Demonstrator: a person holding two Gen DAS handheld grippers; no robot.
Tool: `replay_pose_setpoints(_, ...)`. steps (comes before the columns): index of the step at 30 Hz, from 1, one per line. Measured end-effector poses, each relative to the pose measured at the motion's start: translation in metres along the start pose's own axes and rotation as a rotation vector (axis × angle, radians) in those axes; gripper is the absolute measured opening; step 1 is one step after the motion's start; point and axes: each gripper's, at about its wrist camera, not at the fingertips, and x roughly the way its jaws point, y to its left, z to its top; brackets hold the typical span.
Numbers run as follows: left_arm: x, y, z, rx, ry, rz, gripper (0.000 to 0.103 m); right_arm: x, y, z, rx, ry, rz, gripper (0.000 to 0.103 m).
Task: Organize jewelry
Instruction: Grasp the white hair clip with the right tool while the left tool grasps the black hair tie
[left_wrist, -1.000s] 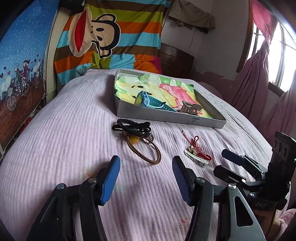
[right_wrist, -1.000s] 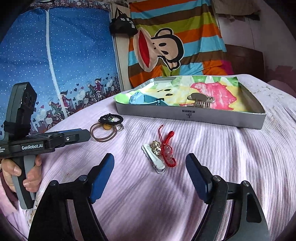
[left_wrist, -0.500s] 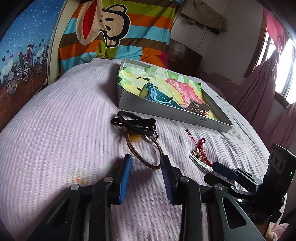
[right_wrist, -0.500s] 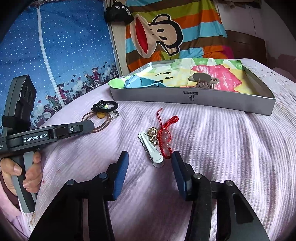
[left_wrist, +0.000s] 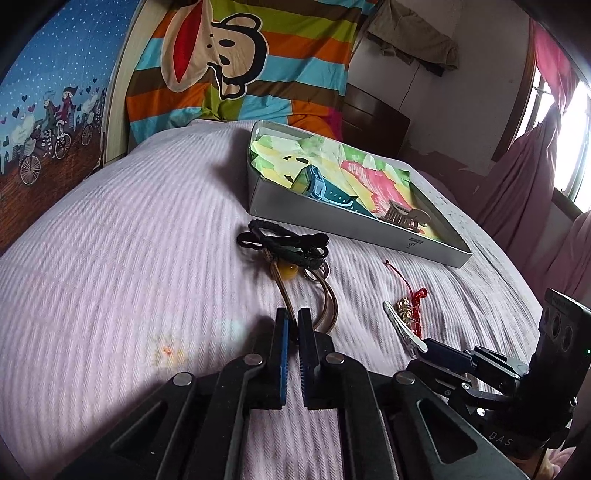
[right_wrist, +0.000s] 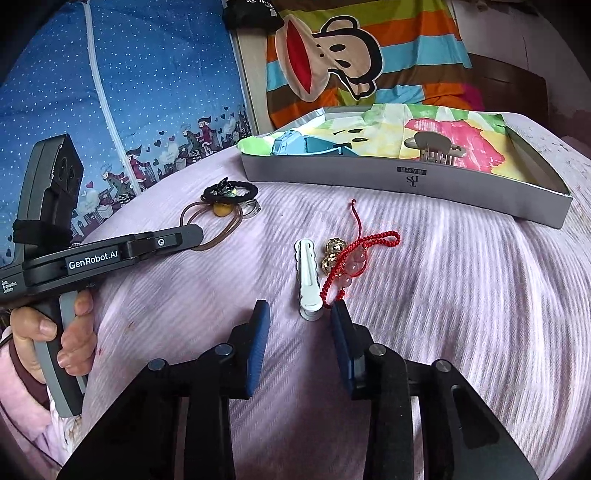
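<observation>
left gripper (left_wrist: 290, 321) nearly closed, right gripper (right_wrist: 300, 319) parted

Black claw (right_wrist: 299, 325) frames carry blue ribbed pads (right_wrist: 258, 347), silver screws, white "GenRobot.AI" lettering, and a grey handle.

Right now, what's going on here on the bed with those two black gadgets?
A person is tidying jewelry into a grey box with two handheld tools. The left claw has pinched nearly shut on the near end of a brown elastic loop from the hair-tie pile. The right claw, open, is lined up on a white hair clip beside a red beaded bracelet. A blue watch and a claw-style hair clip already lie inside the box.
</observation>
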Motion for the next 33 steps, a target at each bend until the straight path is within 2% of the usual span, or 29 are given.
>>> replay_pose_setpoints(4,-0.003,0.001,-0.001,-0.003,-0.014,-0.006,0.005,-0.002,0.0,0.0,-0.003,-0.014,0.018,0.024)
replay_pose_setpoints(33,-0.005,-0.001,-0.005,0.008,-0.024,-0.01,0.005,0.017,0.003,0.02,-0.006,-0.047,0.067,0.024)
